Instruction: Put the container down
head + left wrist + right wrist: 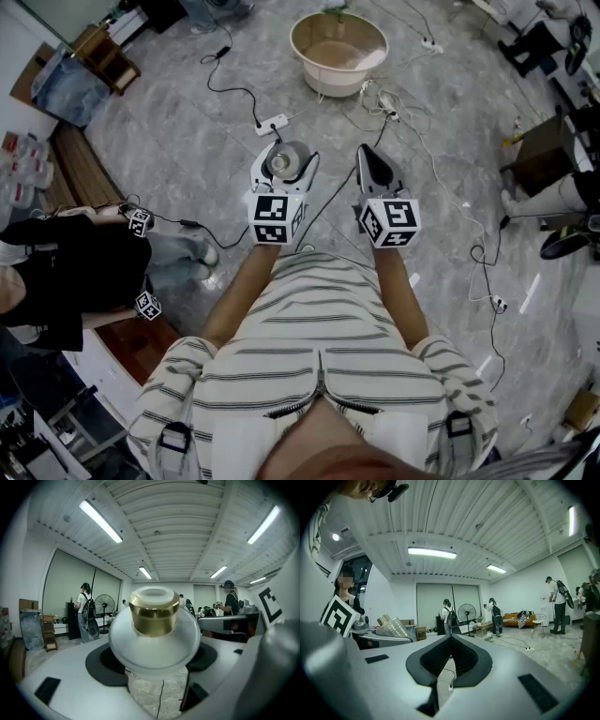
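The container [285, 161], a frosted round jar with a gold collar [154, 616] and a white cap, is held above the floor between the jaws of my left gripper [284, 167]. In the left gripper view the container [154, 639] fills the middle, and the dark pads [105, 665] press against its sides. My right gripper [373, 161] hangs beside it to the right, shut, with nothing in it; its black pads [461, 657] meet in the right gripper view. That view also shows the container [393, 627] at the left, in the other gripper.
A beige basin [338, 47] stands on the grey marbled floor ahead. A white power strip [272, 123] and black and white cables lie between it and me. Another person in black [66, 272] sits at the left. A cardboard box [546, 152] is at the right.
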Demonstrator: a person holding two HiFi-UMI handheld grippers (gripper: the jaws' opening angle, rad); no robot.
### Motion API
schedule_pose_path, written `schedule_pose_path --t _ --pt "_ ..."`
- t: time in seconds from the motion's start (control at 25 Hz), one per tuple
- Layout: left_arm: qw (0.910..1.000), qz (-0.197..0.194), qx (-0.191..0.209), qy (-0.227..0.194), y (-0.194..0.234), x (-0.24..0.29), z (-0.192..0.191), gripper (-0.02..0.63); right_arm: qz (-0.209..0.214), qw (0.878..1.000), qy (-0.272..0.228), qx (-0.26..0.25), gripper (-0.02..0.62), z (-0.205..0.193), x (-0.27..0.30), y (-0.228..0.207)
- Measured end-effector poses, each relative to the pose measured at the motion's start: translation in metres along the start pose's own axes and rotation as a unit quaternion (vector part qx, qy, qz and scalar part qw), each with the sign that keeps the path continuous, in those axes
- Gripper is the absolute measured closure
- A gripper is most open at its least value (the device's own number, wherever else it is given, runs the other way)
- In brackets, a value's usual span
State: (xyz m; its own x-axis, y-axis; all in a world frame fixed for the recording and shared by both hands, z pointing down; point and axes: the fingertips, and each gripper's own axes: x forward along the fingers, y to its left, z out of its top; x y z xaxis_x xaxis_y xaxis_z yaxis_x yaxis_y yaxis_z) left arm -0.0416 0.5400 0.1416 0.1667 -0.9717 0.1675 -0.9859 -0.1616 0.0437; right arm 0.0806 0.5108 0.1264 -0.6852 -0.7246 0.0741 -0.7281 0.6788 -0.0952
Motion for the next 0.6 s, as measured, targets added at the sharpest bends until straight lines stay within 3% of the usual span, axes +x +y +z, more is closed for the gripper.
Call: schedule_pose_path --t 0.6 --pt "0.9996 -0.026 -0.006 -0.001 0.038 0.011 -0.013 0.276 -0.020 1.000 -0.018 -0.006 0.588 0.002 0.022 0.012"
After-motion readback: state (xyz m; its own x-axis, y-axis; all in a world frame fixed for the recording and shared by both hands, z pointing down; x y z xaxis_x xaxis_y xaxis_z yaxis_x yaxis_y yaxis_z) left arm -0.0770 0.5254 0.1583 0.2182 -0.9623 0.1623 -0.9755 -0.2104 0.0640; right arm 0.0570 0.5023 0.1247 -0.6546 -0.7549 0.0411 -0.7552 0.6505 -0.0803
